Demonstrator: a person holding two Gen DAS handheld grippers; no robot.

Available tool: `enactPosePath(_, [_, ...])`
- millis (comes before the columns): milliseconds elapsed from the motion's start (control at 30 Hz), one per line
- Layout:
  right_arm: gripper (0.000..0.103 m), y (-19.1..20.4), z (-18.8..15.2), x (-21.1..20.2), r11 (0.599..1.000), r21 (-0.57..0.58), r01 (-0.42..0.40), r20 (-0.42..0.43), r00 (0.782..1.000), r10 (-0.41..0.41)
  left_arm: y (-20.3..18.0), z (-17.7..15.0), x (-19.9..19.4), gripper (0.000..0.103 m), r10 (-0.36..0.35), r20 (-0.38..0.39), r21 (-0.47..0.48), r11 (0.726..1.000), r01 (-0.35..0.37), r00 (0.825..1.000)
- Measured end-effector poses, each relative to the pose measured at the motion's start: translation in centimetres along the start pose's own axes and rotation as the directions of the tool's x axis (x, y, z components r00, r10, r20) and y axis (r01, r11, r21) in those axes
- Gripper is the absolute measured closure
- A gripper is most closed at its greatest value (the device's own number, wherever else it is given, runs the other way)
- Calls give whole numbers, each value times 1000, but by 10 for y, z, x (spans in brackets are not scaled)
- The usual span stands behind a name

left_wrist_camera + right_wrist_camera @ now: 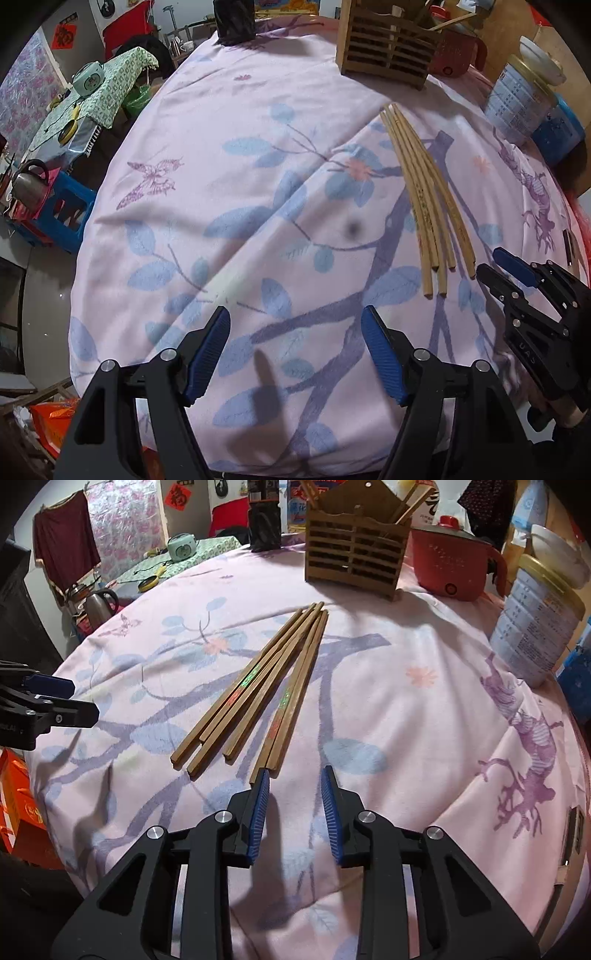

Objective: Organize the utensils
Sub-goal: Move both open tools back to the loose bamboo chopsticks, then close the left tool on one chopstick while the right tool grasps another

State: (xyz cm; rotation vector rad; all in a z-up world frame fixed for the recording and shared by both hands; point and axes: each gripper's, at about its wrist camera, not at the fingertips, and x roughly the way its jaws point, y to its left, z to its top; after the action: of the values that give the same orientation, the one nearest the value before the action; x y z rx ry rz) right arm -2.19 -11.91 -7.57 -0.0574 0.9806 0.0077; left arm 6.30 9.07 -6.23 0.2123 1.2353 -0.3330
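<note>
My right gripper (293, 781) sits lowest in its own view, blue pads apart with only tablecloth between them; its jaws grip nothing. The near ends of the chopsticks (258, 694) lie just ahead of the left pad, the closest pair nearly at its tip, though I cannot tell whether they touch. My left gripper (295, 321) stands wide open over bare pink floral tablecloth (240, 147), the chopsticks well off to its right.

The left wrist view shows the right gripper from the side, near the sticks' near ends, beside the table's right edge. The right wrist view alone shows the red and green markings on the sticks and the chopsticks already standing in the slatted wooden utensil holder (354, 559) at the table's far edge, with a red electric pot (452, 572) and a tin can (535, 627) to its right.

The chopsticks are plain light wood, five that I can count, fanned out on the cloth with their far ends bunched toward the holder.
</note>
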Motion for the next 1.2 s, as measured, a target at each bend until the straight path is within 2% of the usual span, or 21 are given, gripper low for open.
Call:
enactPosePath(167, [78, 8, 5, 8, 1000, -4, -10, 24, 1000, 10, 1, 0, 3, 31, 8, -12, 13, 1000, -8, 1000])
enactPosePath(333, [96, -13, 5, 10, 993, 117, -24, 17, 1000, 22, -4, 2, 4, 31, 3, -7, 37, 999, -3, 1000])
enactPosePath(400, [96, -25, 4, 7, 988, 154, 8, 8, 1000, -9, -7, 2, 4, 31, -12, -6, 46, 999, 12, 1000])
enactPosePath(567, [96, -44, -5, 2, 980, 200, 11, 5, 1000, -13, -25, 1, 8, 32, -83, 2, 80, 993, 83, 997])
enactPosePath(767, [96, -52, -16, -3, 984, 177, 1, 29, 1000, -6, -54, 1, 16, 45, -144, 6, 135, 981, 142, 990])
enactPosePath(933, [96, -57, -20, -5, 980, 196, -31, 49, 999, 21, -62, 6, 29, 55, -181, 0, 130, 975, 180, 983])
enactPosePath(1133, [95, -58, -21, -5, 979, 201, -42, 54, 998, 32, -72, 11, 31, 61, -185, 27, 180, 968, 177, 982])
enactPosePath(1200, [95, -58, -21, -5, 978, 202, -44, 55, 998, 33, -74, 12, 32, 68, -179, 40, 197, 966, 167, 983])
